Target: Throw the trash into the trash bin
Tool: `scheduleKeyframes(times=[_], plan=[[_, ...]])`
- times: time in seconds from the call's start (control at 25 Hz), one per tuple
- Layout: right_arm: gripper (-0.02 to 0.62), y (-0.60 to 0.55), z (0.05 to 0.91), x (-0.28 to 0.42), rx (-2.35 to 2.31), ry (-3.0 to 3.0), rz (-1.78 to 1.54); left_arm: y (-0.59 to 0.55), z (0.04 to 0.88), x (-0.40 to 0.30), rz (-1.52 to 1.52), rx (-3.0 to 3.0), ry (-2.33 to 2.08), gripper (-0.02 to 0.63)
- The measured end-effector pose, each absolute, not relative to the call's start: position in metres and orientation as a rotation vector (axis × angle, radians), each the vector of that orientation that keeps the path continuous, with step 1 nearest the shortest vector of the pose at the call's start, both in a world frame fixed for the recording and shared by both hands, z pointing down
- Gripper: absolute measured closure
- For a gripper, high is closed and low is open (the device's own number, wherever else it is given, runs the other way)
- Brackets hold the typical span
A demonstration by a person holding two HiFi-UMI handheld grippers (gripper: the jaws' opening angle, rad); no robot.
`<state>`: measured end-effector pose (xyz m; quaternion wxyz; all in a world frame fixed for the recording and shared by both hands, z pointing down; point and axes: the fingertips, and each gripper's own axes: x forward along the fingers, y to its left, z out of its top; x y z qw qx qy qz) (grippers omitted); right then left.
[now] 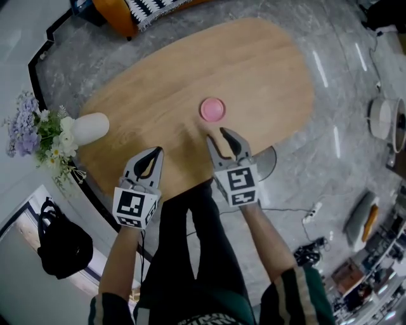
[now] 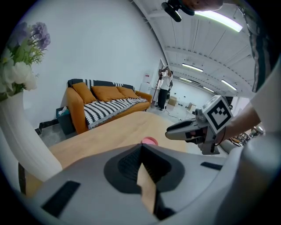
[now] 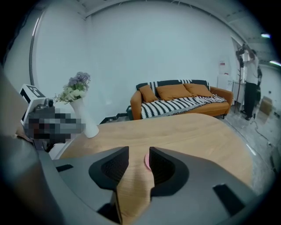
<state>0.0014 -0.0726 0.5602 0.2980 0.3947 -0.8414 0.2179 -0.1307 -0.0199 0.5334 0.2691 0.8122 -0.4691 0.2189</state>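
A small pink round piece of trash [image 1: 212, 109] lies on the oval wooden table [image 1: 266, 70], near its front middle. My right gripper [image 1: 216, 134] hovers just short of it and stands open, with nothing between its pads. In the right gripper view the pink piece [image 3: 147, 161] shows beyond the gap of that gripper [image 3: 139, 151]. My left gripper [image 1: 158, 152] hangs over the table's front edge to the left, its tips together and empty. The left gripper view has its shut jaws [image 2: 141, 147] low, the pink piece [image 2: 149, 141] just beyond, and the right gripper [image 2: 169, 131] at right.
A white vase [image 1: 89, 127] with flowers [image 1: 38, 130] stands at the table's left end. An orange sofa [image 1: 120, 16] is beyond the table. On the floor are a black bag [image 1: 60, 244] at left, a white round container [image 1: 382, 117] at right and a power strip [image 1: 311, 212].
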Motion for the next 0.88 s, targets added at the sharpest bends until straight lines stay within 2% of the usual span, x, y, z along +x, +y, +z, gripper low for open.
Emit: scheduleKeyframes(times=[0.68,0.88], plan=[[0.472,-0.093,0.672,-0.021,0.731,-1.919,0.433,-0.013,0.55,-0.158,0.594,2.158,-1.272,0.606],[0.528,-0.095,0.684,-0.02,0.734,-1.882,0.418,-0.011,0.555,-0.164,0.595,2.149,-1.27,0.606]])
